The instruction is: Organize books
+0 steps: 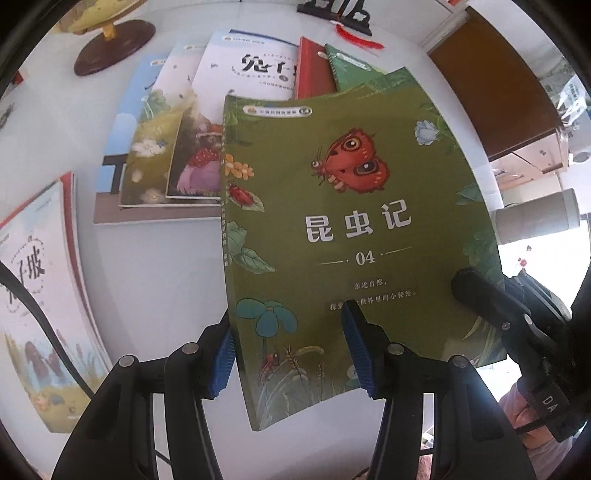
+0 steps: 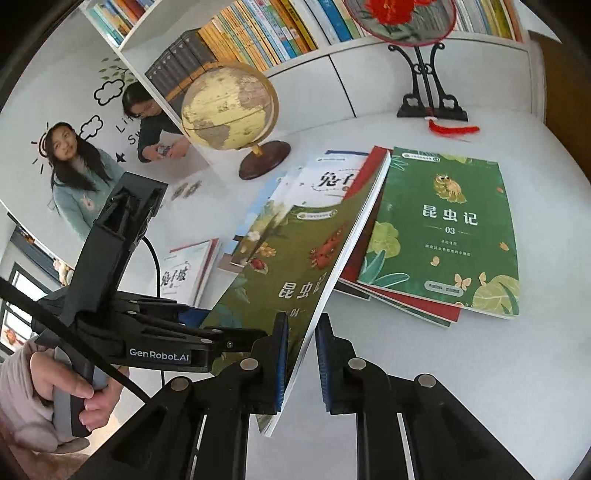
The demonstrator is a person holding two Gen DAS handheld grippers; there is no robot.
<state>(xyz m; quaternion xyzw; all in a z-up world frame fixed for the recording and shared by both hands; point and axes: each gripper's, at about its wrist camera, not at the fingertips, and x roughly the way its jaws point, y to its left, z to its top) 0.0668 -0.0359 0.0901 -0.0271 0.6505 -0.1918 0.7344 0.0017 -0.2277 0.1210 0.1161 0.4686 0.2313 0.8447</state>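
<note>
Though gripped at both edges, olive butterfly book (image 1: pixel 354 229) bowed, tilted.

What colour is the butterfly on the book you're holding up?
The butterfly is orange-red with dark eye spots, clearest in the left wrist view.

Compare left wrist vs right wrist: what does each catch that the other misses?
Left wrist only: the full butterfly cover of the 04 book, with the right gripper reaching its right edge.

Right wrist only: the green 03 book on the red-edged stack, the bookshelf, two people at left, and the book's page edge between the right gripper's pads.

Both: the 04 book, the globe, the white table.
</note>
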